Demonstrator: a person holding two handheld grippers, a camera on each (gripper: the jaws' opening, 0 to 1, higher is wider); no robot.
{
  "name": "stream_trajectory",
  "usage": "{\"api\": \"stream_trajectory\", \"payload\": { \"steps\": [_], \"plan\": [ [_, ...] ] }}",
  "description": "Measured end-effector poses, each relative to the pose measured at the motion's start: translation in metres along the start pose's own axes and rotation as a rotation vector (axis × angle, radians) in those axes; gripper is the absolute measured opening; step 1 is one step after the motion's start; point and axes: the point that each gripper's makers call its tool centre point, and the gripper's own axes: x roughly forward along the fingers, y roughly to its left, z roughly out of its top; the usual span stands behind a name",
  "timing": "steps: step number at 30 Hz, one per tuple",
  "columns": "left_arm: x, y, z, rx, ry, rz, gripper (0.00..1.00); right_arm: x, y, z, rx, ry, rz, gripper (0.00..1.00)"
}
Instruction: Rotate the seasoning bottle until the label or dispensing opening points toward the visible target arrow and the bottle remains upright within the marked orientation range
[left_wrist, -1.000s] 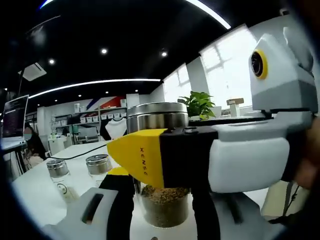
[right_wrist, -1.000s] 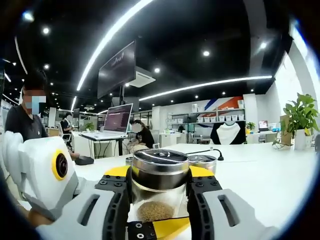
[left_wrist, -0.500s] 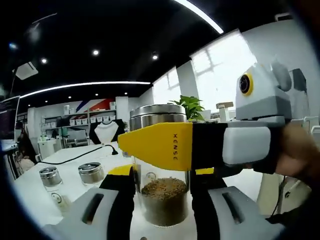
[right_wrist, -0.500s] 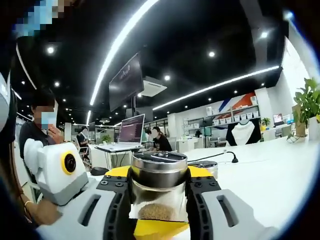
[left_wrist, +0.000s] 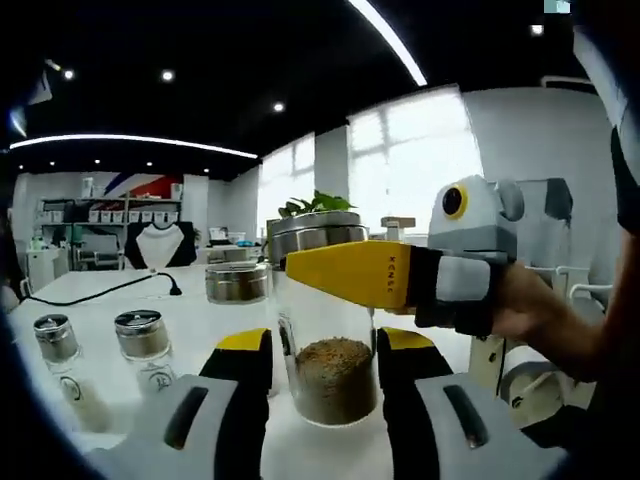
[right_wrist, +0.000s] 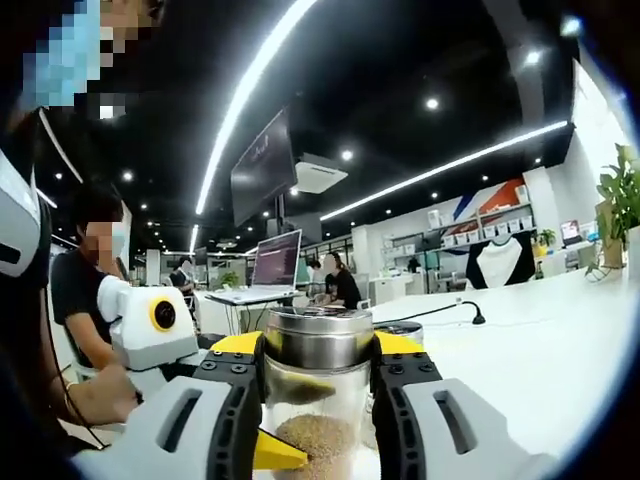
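Note:
A clear glass seasoning bottle (left_wrist: 330, 375) with a metal lid (left_wrist: 318, 228) and brown grains in its lower half stands upright on the white table (left_wrist: 150, 305). My left gripper (left_wrist: 323, 342) is shut on its lower body, one black-and-yellow jaw on each side. A yellow finger (left_wrist: 350, 272) of my right gripper reaches in from the right and presses the bottle just under the lid. In the right gripper view, my right gripper (right_wrist: 318, 347) is shut on the same bottle (right_wrist: 318, 415) at lid height. The left gripper's yellow tip (right_wrist: 276, 453) lies low against the glass.
Two small shaker bottles (left_wrist: 140, 345) stand on the table to the left, and another metal-lidded jar (left_wrist: 237, 282) stands behind. A black cable (left_wrist: 100, 290) runs across the table. The hand (left_wrist: 535, 312) holding the right gripper is at right. People sit at a desk with a laptop (right_wrist: 275, 265).
The two grippers have swung apart around the bottle: the right gripper now sits farther right in the left view, and the left gripper farther off in the right view. The bottle stays upright between both.

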Motion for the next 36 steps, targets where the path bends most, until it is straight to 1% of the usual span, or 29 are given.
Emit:
{"api": "stream_trajectory", "payload": {
  "steps": [1, 2, 3, 4, 5, 7, 9, 10, 11, 12, 14, 17, 19, 20, 22, 23, 25, 28, 30, 31, 32, 33, 36],
  "plan": [
    [0.001, -0.002, -0.001, -0.003, 0.007, -0.024, 0.45, 0.000, 0.000, 0.000, -0.003, 0.002, 0.004, 0.39],
    [0.001, -0.008, -0.003, -0.007, 0.028, -0.076, 0.45, 0.000, 0.001, 0.000, -0.010, 0.004, 0.011, 0.39],
    [0.001, -0.009, -0.003, -0.016, 0.023, -0.108, 0.45, 0.000, 0.003, 0.000, -0.012, 0.007, 0.016, 0.39],
    [0.001, -0.008, -0.001, -0.023, 0.007, -0.112, 0.45, 0.000, 0.005, 0.000, -0.014, 0.008, 0.021, 0.39],
    [0.001, -0.008, 0.000, -0.024, 0.003, -0.131, 0.45, 0.000, 0.008, 0.000, -0.015, 0.008, 0.033, 0.39],
    [0.001, -0.009, 0.001, -0.014, 0.003, -0.148, 0.45, 0.001, 0.012, 0.001, -0.012, 0.003, 0.047, 0.39],
    [0.001, -0.010, 0.001, 0.014, 0.015, -0.177, 0.46, 0.001, 0.016, 0.002, -0.004, -0.003, 0.064, 0.39],
    [0.000, -0.012, 0.000, 0.037, 0.030, -0.204, 0.46, 0.001, 0.018, 0.003, 0.000, -0.006, 0.072, 0.39],
    [0.000, -0.013, -0.001, 0.049, 0.040, -0.217, 0.47, 0.002, 0.020, 0.003, -0.003, -0.006, 0.077, 0.39],
    [0.001, -0.014, -0.002, 0.054, 0.056, -0.226, 0.48, 0.002, 0.022, 0.004, -0.009, -0.004, 0.085, 0.39],
    [0.001, -0.014, -0.002, 0.073, 0.064, -0.237, 0.50, 0.002, 0.025, 0.005, -0.024, -0.007, 0.101, 0.39],
    [0.001, -0.018, -0.001, 0.097, 0.067, -0.271, 0.50, 0.001, 0.027, 0.006, -0.019, -0.009, 0.116, 0.39],
    [0.001, -0.021, -0.002, 0.109, 0.087, -0.285, 0.51, 0.001, 0.028, 0.007, -0.010, -0.015, 0.125, 0.39],
    [0.001, -0.022, -0.002, 0.112, 0.089, -0.287, 0.54, 0.001, 0.029, 0.008, -0.004, -0.017, 0.132, 0.39],
    [0.003, -0.029, -0.005, 0.125, 0.099, -0.322, 0.60, 0.000, 0.029, 0.010, 0.012, -0.025, 0.139, 0.39],
    [0.004, -0.029, -0.006, 0.119, 0.100, -0.318, 0.60, 0.000, 0.030, 0.010, 0.018, -0.024, 0.148, 0.39],
    [0.005, -0.030, -0.006, 0.114, 0.093, -0.318, 0.59, 0.000, 0.031, 0.010, 0.024, -0.023, 0.156, 0.39],
    [0.006, -0.034, -0.002, 0.093, 0.068, -0.345, 0.58, -0.001, 0.033, 0.008, 0.031, -0.020, 0.163, 0.39],
    [0.007, -0.032, -0.001, 0.072, 0.061, -0.345, 0.53, -0.002, 0.034, 0.007, 0.028, -0.015, 0.168, 0.39],
    [0.007, -0.032, -0.002, 0.075, 0.061, -0.348, 0.51, -0.002, 0.034, 0.007, 0.030, -0.015, 0.169, 0.39],
    [0.007, -0.034, 0.000, 0.045, 0.053, -0.364, 0.50, -0.002, 0.034, 0.008, 0.026, -0.015, 0.167, 0.39],
    [0.006, -0.033, 0.001, 0.028, 0.045, -0.360, 0.50, -0.002, 0.034, 0.008, 0.029, -0.016, 0.170, 0.39],
    [0.007, -0.033, 0.006, 0.014, 0.015, -0.348, 0.49, -0.004, 0.032, 0.012, 0.033, -0.028, 0.174, 0.39]
  ]
}}
